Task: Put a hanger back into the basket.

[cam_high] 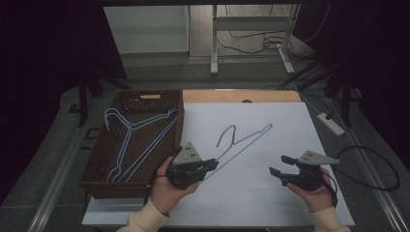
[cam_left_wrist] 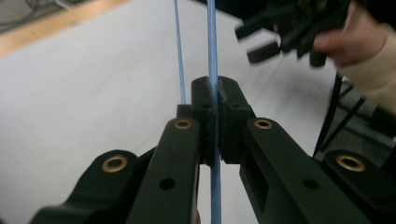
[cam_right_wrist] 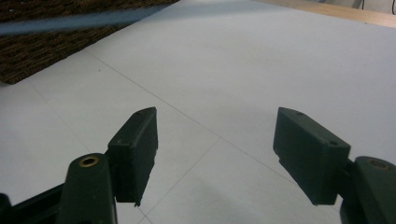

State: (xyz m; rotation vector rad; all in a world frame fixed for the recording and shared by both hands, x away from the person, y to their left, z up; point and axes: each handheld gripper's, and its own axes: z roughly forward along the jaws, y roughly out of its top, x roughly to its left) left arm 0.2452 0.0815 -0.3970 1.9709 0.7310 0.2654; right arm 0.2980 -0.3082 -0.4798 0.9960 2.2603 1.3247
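Note:
A blue wire hanger is tilted over the white sheet, its hook toward the far side. My left gripper is shut on the hanger's lower wire at the near left. In the left gripper view the blue wire runs straight up between the closed pads. My right gripper hovers low at the near right, open, with nothing between its jaws. In the right gripper view the gripper has bare white sheet under it.
A brown wicker basket stands left of the sheet with more blue hangers lying in it. Its dark side is in the right gripper view. A wooden table strip lies beyond the sheet. A power strip and cables lie at the right.

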